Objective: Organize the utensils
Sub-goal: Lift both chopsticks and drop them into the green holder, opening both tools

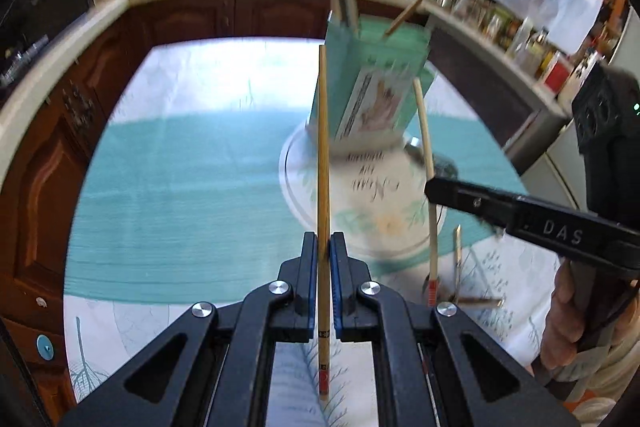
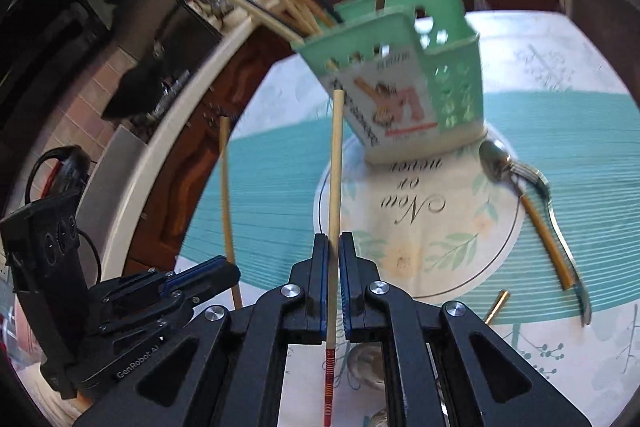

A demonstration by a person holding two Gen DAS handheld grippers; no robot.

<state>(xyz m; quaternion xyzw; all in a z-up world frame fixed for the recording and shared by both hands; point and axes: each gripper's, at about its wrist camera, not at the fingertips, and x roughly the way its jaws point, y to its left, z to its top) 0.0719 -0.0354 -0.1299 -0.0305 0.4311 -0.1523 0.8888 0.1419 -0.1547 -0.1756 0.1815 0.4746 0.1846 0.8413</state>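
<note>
My left gripper (image 1: 323, 243) is shut on a yellowish wooden chopstick (image 1: 322, 147) that stands upright above the table. My right gripper (image 2: 333, 243) is shut on a paler chopstick (image 2: 335, 167) with a red striped end. Each gripper also shows in the other view: the right gripper (image 1: 431, 192) at the right, the left gripper (image 2: 233, 272) at the lower left. Just beyond both chopstick tips stands a green plastic utensil holder (image 2: 452, 79) on a white plate (image 2: 460, 251). Several chopsticks (image 2: 280, 15) lean out of the holder. The frames are blurred.
A spoon (image 2: 494, 155) and a fork (image 2: 554, 203) with gold handles lie across the plate's right rim on the teal placemat (image 2: 272, 195). A short gold handle (image 2: 498, 307) lies nearer. Wooden cabinets (image 1: 52, 179) and a cluttered counter (image 1: 520, 35) ring the table. A hand (image 1: 568, 323) holds the right gripper.
</note>
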